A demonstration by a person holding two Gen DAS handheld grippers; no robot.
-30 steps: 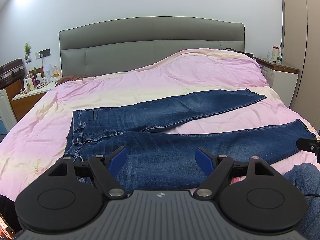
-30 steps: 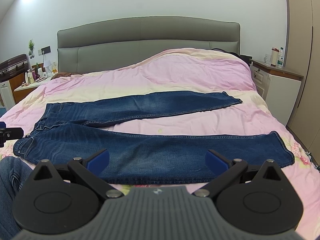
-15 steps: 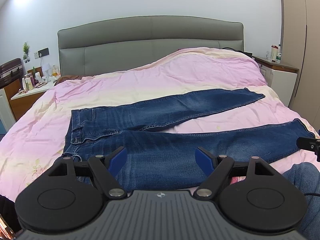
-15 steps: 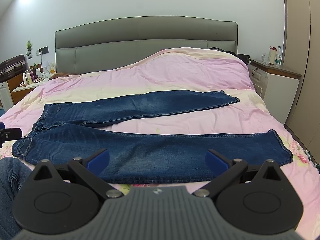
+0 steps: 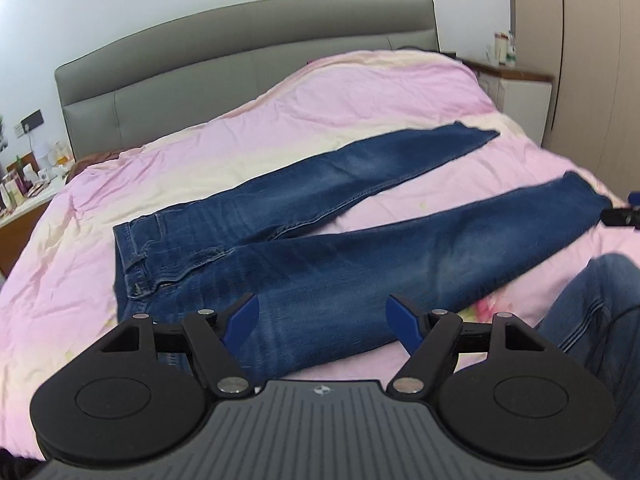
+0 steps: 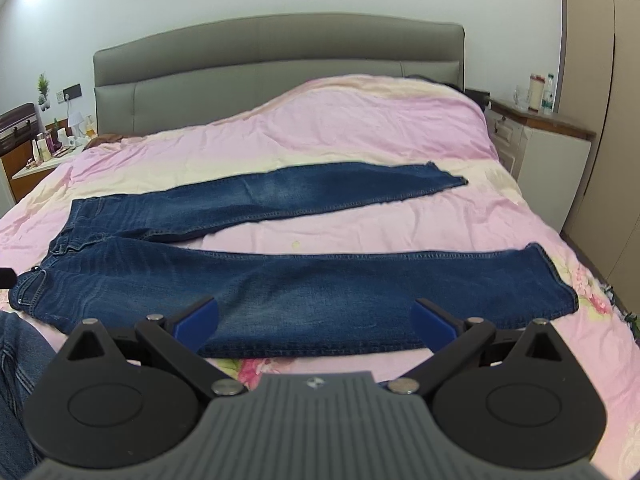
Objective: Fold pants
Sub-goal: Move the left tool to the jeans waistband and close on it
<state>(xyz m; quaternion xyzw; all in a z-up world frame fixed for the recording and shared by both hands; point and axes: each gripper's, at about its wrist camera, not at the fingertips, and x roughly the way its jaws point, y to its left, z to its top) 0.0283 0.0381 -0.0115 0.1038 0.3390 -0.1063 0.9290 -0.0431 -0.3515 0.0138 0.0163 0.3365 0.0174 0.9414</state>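
Dark blue jeans (image 5: 320, 248) lie flat on a pink bed, waistband at the left, both legs spread apart toward the right; they also show in the right wrist view (image 6: 280, 280). My left gripper (image 5: 322, 318) is open and empty, above the near leg close to the thigh. My right gripper (image 6: 314, 320) is open wide and empty, above the near edge of the near leg. The tip of the right gripper shows at the right edge of the left wrist view (image 5: 622, 216), near the near leg's hem.
The pink duvet (image 6: 360, 128) covers the bed, with a grey headboard (image 6: 280, 64) behind. A cluttered nightstand (image 6: 44, 156) stands at the left and a white one (image 6: 548, 152) with bottles at the right. The person's denim-clad knee (image 5: 592, 312) is at the bed's near edge.
Both grippers have moved forward and tilted down toward the jeans; the left view has rolled. The jeans have not moved. Both jaws stay open.
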